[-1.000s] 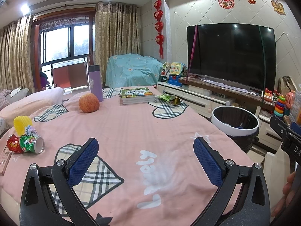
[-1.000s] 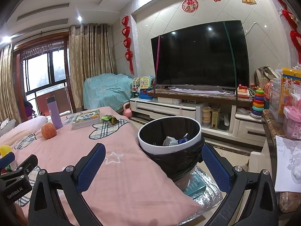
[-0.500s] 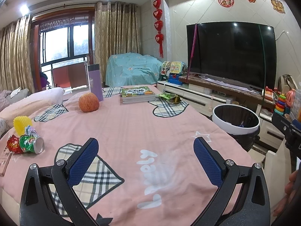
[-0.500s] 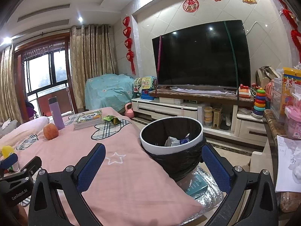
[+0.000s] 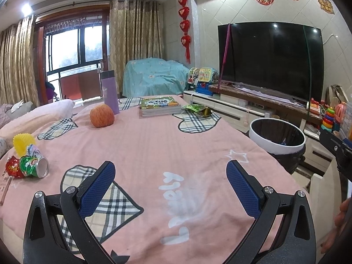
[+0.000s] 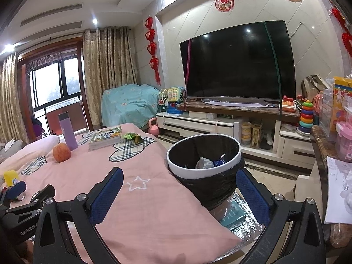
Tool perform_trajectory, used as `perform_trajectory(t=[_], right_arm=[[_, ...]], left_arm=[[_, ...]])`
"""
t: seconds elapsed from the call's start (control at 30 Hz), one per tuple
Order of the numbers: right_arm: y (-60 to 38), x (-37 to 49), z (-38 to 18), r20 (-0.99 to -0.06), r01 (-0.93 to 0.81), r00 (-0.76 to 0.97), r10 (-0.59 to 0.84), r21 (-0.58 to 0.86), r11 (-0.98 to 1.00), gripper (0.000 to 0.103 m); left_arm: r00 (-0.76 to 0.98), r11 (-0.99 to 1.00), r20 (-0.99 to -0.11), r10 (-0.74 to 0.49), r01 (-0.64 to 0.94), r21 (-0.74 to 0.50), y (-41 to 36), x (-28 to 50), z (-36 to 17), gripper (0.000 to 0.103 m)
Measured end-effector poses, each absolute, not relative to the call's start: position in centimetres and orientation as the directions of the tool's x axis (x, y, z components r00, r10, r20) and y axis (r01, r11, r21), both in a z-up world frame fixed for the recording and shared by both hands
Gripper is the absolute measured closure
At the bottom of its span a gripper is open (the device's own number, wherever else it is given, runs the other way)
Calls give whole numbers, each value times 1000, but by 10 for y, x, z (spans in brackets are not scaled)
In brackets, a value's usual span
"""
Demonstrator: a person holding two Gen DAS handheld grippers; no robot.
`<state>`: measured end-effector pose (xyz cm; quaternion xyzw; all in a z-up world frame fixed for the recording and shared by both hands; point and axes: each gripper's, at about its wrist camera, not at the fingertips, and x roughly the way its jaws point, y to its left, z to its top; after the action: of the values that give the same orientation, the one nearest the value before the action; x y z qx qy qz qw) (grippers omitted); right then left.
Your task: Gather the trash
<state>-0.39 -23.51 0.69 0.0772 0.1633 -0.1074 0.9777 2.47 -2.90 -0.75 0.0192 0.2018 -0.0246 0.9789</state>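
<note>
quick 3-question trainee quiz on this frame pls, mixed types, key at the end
1. True or false: the left gripper holds the crushed can.
2. Multiple choice: where is the green snack wrapper? A) inside the trash bin B) on the far end of the pink cover, beside the books C) under the apple
3. Fill in: the trash bin is lined with a ____ bag and already has some trash inside.

Key:
1. False: both it and the right gripper are open and empty; the can lies on the pink cover to the left.
2. B, next to the books.
3. black
</note>
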Motion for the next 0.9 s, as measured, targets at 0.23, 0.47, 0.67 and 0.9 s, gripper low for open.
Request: perform_trajectory(t=[0.23,0.47,0.67,0.9], right_arm=[[-236,1,5,-348,227,921,-174,119,967,0],[-237,3,4,-360,224,918,-165,128,966,0],[-238,5,3,-366,221,917,-159,135,966,0],[-235,15,2,-386,203,913,-135,142,969,0]], left_arm=[[915,998,-400,-46,62,27,-29,27,-9,0],[911,998,-409,-52,66,21,-29,31,-10,0],[908,997,-416,-58,70,14,-27,34,-11,0],[899,997,-432,-68,73,-5,-22,40,-13,0]])
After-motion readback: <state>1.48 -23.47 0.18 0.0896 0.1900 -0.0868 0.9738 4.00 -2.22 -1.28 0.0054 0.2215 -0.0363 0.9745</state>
